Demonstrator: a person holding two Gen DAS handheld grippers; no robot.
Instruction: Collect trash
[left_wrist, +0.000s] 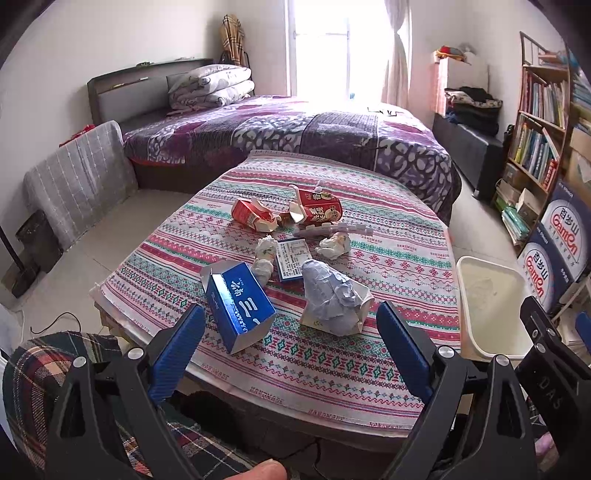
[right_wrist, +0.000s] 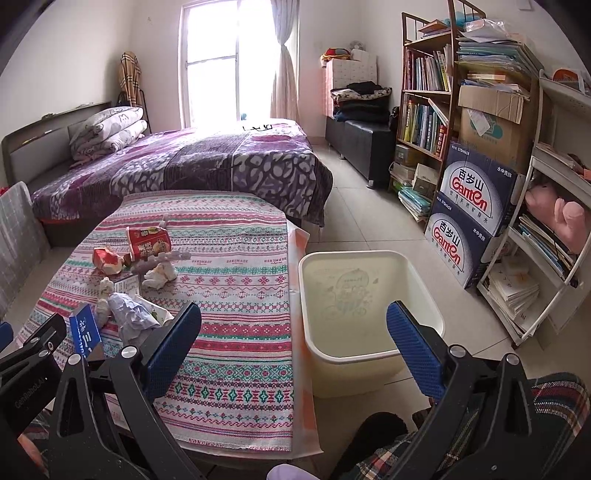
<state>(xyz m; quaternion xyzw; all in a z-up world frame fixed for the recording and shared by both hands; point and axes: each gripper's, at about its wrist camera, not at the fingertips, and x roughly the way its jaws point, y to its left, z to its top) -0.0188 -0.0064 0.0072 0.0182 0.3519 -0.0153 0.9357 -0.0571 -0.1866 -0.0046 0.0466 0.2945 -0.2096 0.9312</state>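
Observation:
Trash lies on a table with a striped patterned cloth (left_wrist: 388, 266): a blue carton (left_wrist: 236, 306) nearest me, a crumpled grey-white paper cup (left_wrist: 332, 299), a small blue-edged box (left_wrist: 293, 258), white tissue wads (left_wrist: 266, 251), two red cartons (left_wrist: 319, 208) and a pale strip (left_wrist: 332, 229). My left gripper (left_wrist: 291, 328) is open just short of the blue carton and the paper cup, with nothing held. My right gripper (right_wrist: 295, 328) is open over the table's right edge, beside a cream bin (right_wrist: 373, 302) on the floor. The same pile of trash (right_wrist: 129, 273) sits to its left.
A bed with a purple cover (left_wrist: 295, 133) stands behind the table. Bookshelves (right_wrist: 428, 96) and stacked water boxes (right_wrist: 469, 206) line the right wall. A draped chair (left_wrist: 77, 177) stands to the left. Plaid-clad knees (left_wrist: 40, 369) are below the grippers.

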